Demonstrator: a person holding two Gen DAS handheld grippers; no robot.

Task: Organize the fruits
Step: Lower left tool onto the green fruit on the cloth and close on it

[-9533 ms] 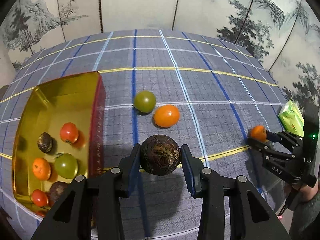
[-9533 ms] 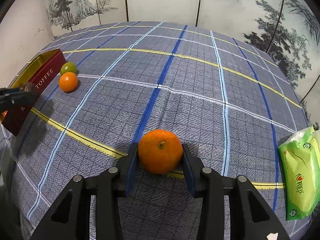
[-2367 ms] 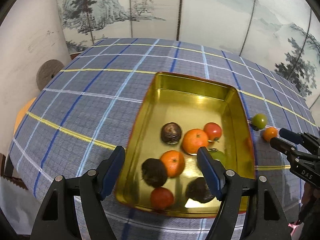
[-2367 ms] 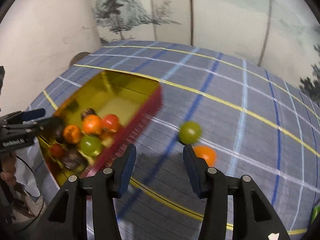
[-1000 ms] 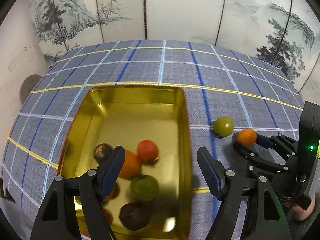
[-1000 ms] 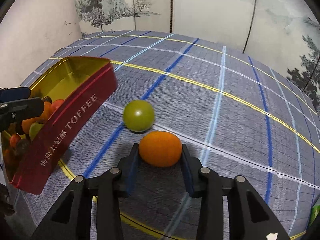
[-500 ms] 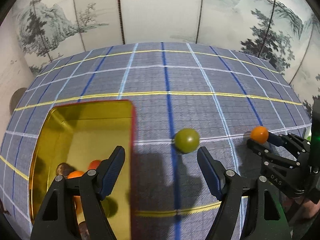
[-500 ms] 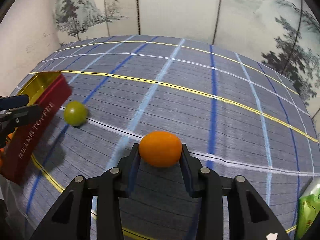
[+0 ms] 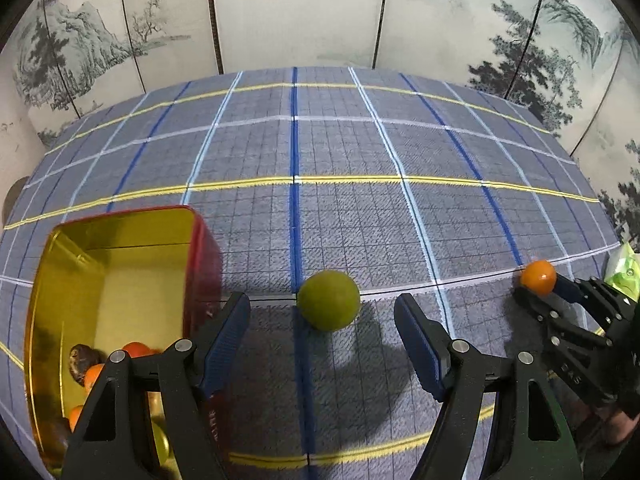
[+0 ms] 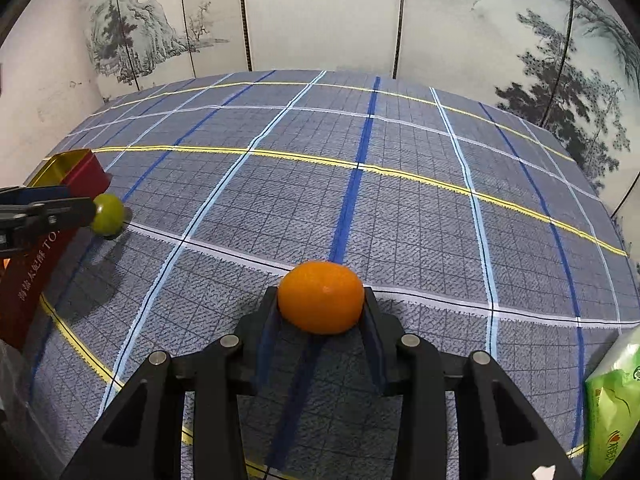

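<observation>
The right tool squeezes an orange fruit tight between its two fingers, just above the tabletop. In the left camera, this same fruit shows far off to the right.

The left tool is spread wide and grips nothing. A green fruit sits on the checked cloth between its blue pads, touching neither. From the right camera, the green fruit lies just beside the tin.

The tin is red outside and gold inside. It stands to the left of the green fruit, with red, orange and dark fruits in its near end. A green packet lies at the right edge. A painted screen stands behind.
</observation>
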